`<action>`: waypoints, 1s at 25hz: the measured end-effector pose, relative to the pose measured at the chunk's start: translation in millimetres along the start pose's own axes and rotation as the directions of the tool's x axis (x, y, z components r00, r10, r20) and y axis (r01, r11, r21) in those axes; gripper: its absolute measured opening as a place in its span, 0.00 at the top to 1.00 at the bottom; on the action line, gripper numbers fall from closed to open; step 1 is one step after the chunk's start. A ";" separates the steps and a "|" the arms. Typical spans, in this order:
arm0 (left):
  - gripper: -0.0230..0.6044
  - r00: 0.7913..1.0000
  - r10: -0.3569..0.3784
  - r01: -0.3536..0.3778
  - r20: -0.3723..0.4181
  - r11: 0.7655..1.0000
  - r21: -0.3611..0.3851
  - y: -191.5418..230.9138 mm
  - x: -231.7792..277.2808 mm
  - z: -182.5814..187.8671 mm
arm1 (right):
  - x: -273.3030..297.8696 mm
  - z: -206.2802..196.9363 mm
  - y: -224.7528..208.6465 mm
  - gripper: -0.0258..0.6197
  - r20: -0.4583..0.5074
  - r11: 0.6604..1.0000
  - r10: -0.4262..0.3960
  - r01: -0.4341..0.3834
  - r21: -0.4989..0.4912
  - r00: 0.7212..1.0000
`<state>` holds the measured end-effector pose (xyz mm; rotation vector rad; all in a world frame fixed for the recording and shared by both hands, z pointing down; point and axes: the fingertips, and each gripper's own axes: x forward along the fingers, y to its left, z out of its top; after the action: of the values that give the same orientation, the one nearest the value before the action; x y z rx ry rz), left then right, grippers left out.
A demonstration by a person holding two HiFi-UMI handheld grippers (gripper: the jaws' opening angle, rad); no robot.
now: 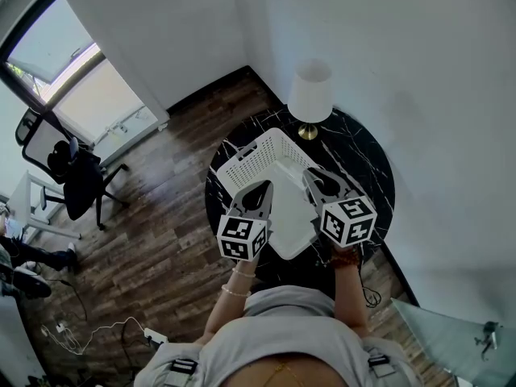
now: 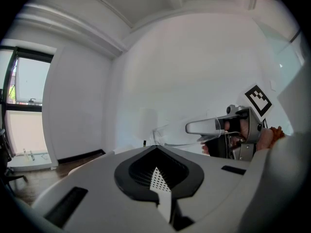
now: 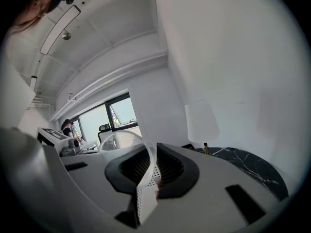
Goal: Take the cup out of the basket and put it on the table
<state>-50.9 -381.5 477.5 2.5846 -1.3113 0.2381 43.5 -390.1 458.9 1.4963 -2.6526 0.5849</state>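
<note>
The clear cup [image 3: 127, 136] is in your right gripper [image 3: 150, 178], whose jaws pinch its thin wall at the rim. In the left gripper view the cup sticks out sideways from those jaws, up in the air. Both grippers hang over the white basket [image 1: 242, 156], which sits on the round black table [image 1: 367, 168] beside a lamp [image 1: 310, 91]. Your left gripper [image 1: 256, 190] has its jaws pressed together, gripping nothing I can make out.

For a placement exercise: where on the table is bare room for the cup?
Bare marble lies right of the basket, between it and the table rim, this side of the lamp. A thin strip runs left of it. The middle is crowded by basket, left gripper and right gripper.
</note>
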 end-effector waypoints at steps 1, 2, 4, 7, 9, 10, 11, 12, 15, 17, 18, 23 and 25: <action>0.96 1.000 0.000 0.000 0.000 1.000 0.000 0.3 0.1 0.1 | 0.3 0.1 0.4 0.90 0.000 1.000 0.002 -0.002 0.000 1.000; 0.96 1.000 0.001 -0.001 0.000 1.000 0.000 0.6 0.1 0.2 | 0.6 0.1 0.9 0.90 0.000 1.000 0.005 -0.005 0.002 1.000; 0.96 1.000 0.003 -0.003 -0.002 1.000 -0.001 1.4 0.2 0.3 | 1.0 0.4 1.4 0.90 0.002 1.000 0.012 -0.012 0.009 1.000; 0.96 1.000 0.004 -0.004 0.000 1.000 -0.003 2.9 0.6 0.6 | 1.9 1.1 1.8 0.90 0.003 1.000 0.015 -0.015 0.013 1.000; 0.96 1.000 0.004 -0.004 -0.001 1.000 -0.004 3.6 0.9 -0.2 | 2.2 0.7 1.5 0.90 0.001 1.000 0.013 -0.013 0.010 1.000; 0.96 1.000 0.004 -0.004 -0.002 1.000 -0.005 3.8 1.1 -0.7 | 2.1 0.6 1.2 0.90 0.000 1.000 0.013 -0.013 0.008 1.000; 0.96 1.000 0.005 -0.005 -0.003 1.000 -0.005 3.8 1.2 -1.0 | 2.0 0.5 1.0 0.90 0.000 1.000 0.013 -0.013 0.008 1.000; 0.96 1.000 0.005 -0.005 -0.003 1.000 -0.004 3.6 1.4 -0.8 | 1.8 0.7 0.8 0.90 -0.001 1.000 0.014 -0.014 0.007 1.000; 0.96 1.000 0.004 -0.004 -0.002 1.000 -0.003 3.3 2.2 0.1 | 1.7 1.4 0.8 0.90 -0.001 1.000 0.015 -0.015 0.008 1.000; 0.96 1.000 0.004 -0.004 -0.002 1.000 -0.003 3.5 2.6 -0.1 | 2.0 1.4 0.6 0.90 -0.001 1.000 0.016 -0.016 0.009 1.000; 0.96 1.000 0.004 -0.004 -0.002 1.000 -0.003 3.7 2.8 -0.4 | 2.3 1.2 0.5 0.90 -0.002 1.000 0.016 -0.016 0.008 1.000; 0.96 1.000 0.005 -0.005 -0.004 1.000 -0.003 4.6 3.9 -0.9 | 3.5 -0.2 -0.4 0.90 -0.006 1.000 0.019 -0.019 0.009 1.000; 0.96 1.000 0.006 -0.006 -0.006 1.000 -0.003 5.0 3.9 -0.8 | 3.7 -0.2 -0.5 0.90 -0.006 1.000 0.019 -0.019 0.010 1.000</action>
<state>-52.7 -387.1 479.9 2.5765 -1.3161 0.2442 41.9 -393.3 460.0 1.4713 -2.6660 0.6043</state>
